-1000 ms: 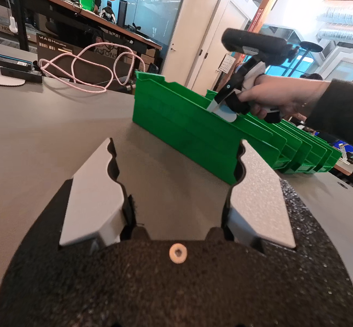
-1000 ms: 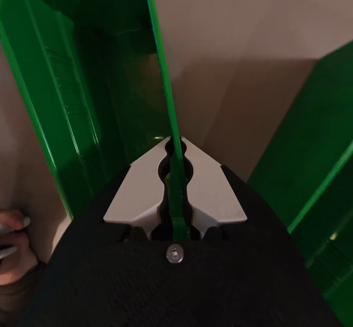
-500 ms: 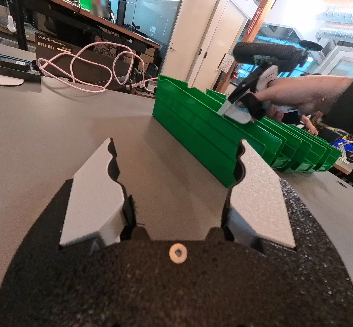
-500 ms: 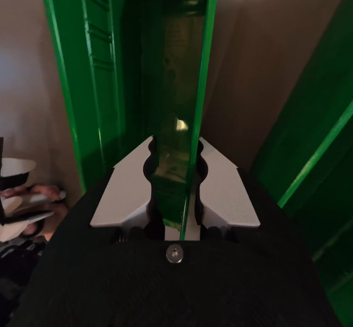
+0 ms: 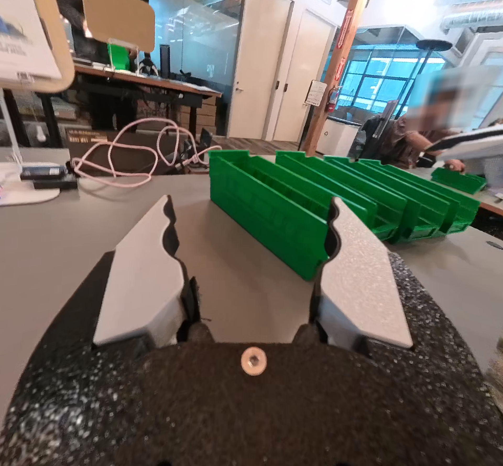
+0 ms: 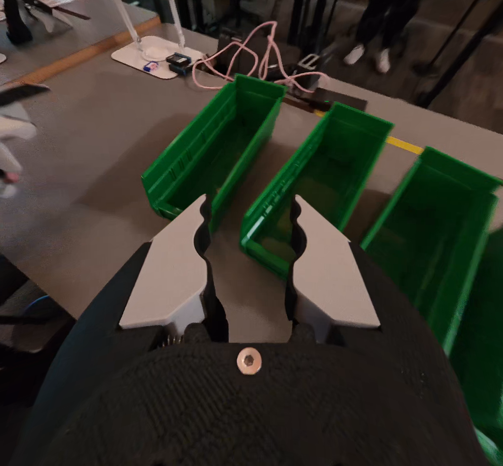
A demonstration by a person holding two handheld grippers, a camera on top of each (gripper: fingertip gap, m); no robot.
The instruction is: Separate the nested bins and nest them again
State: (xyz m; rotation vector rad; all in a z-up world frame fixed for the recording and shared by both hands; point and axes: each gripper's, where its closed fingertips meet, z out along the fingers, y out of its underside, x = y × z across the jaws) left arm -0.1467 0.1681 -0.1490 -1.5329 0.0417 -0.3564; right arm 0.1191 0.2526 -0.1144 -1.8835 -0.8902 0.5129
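Observation:
Several long green bins stand side by side, un-nested, on the grey table (image 5: pixel 81 235). In the left wrist view the nearest bin (image 5: pixel 266 221) lies just ahead and to the right of my left gripper (image 5: pixel 251 202), which is open and empty, low over the table. In the right wrist view my right gripper (image 6: pixel 250 198) is open and empty, raised above the near ends of the left bin (image 6: pixel 217 148) and the middle bin (image 6: pixel 321 175). A third bin (image 6: pixel 435 235) is to the right, and another shows at the right edge.
A pink cable (image 5: pixel 130 159) lies behind the bins; it also shows in the right wrist view (image 6: pixel 245 53). A sign on a white base (image 6: pixel 152 53) stands at the back left. A yellow tape strip (image 6: pixel 402 144) crosses the table. A person (image 5: pixel 402 143) sits far right.
My right gripper was shut on a bin wall, opened, and has lifted up and back off it. It has left the left wrist view. The bin now stands beside the others.

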